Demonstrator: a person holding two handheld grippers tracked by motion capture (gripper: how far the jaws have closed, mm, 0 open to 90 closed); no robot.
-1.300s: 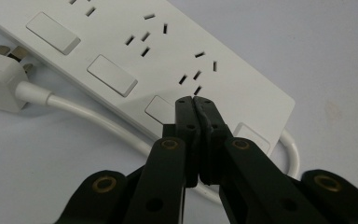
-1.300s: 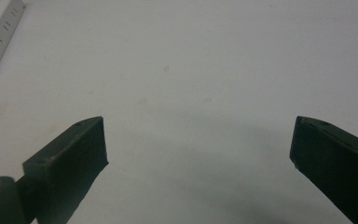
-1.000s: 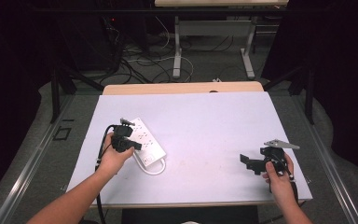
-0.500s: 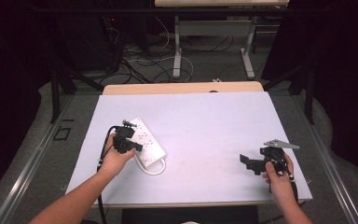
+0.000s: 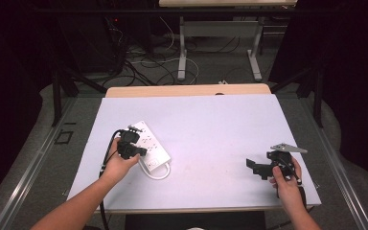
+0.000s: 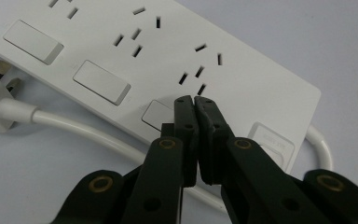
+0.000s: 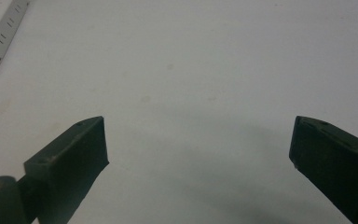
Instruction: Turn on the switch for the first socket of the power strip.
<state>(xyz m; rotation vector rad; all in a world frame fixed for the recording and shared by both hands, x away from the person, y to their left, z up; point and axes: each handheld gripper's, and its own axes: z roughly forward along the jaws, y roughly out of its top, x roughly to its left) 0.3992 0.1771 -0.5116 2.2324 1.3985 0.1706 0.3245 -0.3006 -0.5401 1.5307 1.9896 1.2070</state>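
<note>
Your left gripper (image 6: pixel 195 100) hides part of the white power strip (image 6: pixel 168 60) on the counter (image 5: pixel 211 129), jaws pinched together over it. Your right gripper (image 7: pixel 198 140) hovers wide apart, holding nothing.

This looked like a lab or recording workspace. A bench (image 5: pixel 211 124) with a plain white top stood on a grey floor (image 5: pixel 33 158), ringed by dark curtains (image 5: pixel 350 57). Loose cables (image 5: pixel 139 62) trailed across the floor behind it, beneath the metal legs of another table (image 5: pixel 220 33).
</note>
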